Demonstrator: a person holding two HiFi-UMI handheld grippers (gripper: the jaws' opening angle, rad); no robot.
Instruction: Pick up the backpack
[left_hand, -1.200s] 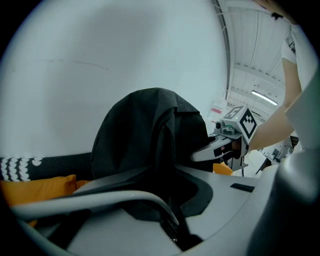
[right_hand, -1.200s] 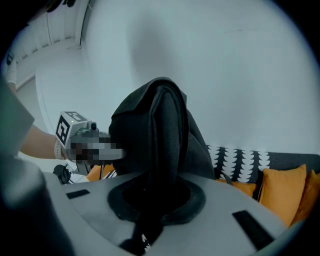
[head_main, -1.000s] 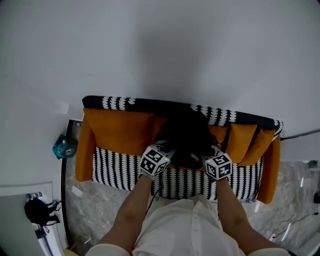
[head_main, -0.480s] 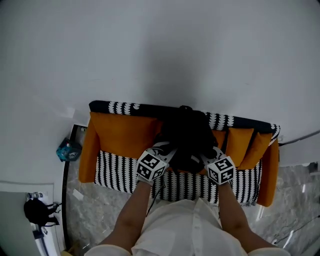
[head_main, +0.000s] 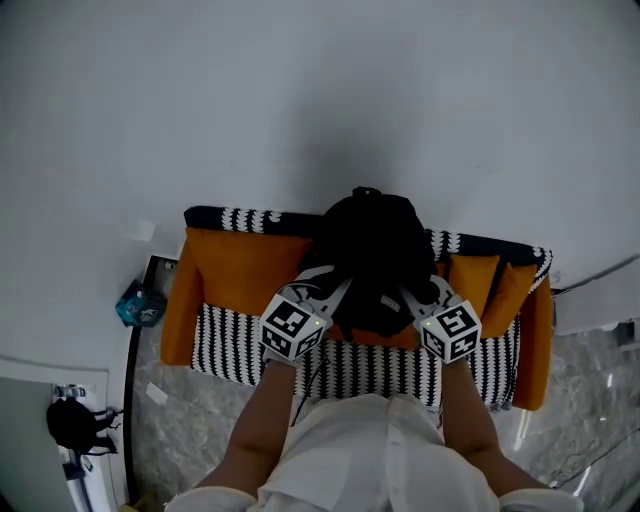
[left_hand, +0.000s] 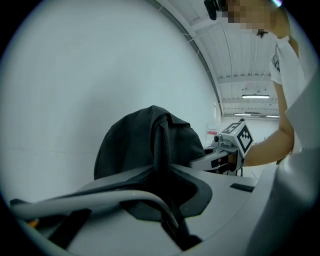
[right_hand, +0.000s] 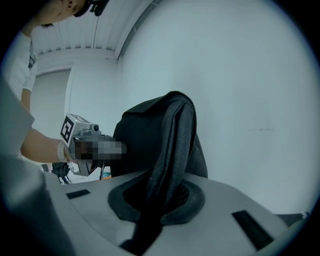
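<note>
Up it goes: since a second ago the backpack (head_main: 375, 250) has risen with both grippers, and its top now shows past the sofa's back edge against the wall (head_main: 300, 90). One backpack, black and rounded, hanging over the one sofa (head_main: 230, 345), with a small loop at its crown. Two straps and two grippers. The left gripper (head_main: 336, 286) is clamped shut on a smooth dark strap (left_hand: 162, 145), and the right gripper (head_main: 413, 293) is shut on a padded mesh strap (right_hand: 172, 150). From the head view the bag is so dark that pockets and zips cannot be made out, and its lower edge is hidden behind the grippers. Below it are orange cushions (head_main: 245, 265) on a black-and-white patterned cover. On the marble floor (head_main: 200, 430) to the left are a small teal object (head_main: 135, 303) and a black item (head_main: 70, 425), too small to identify.
</note>
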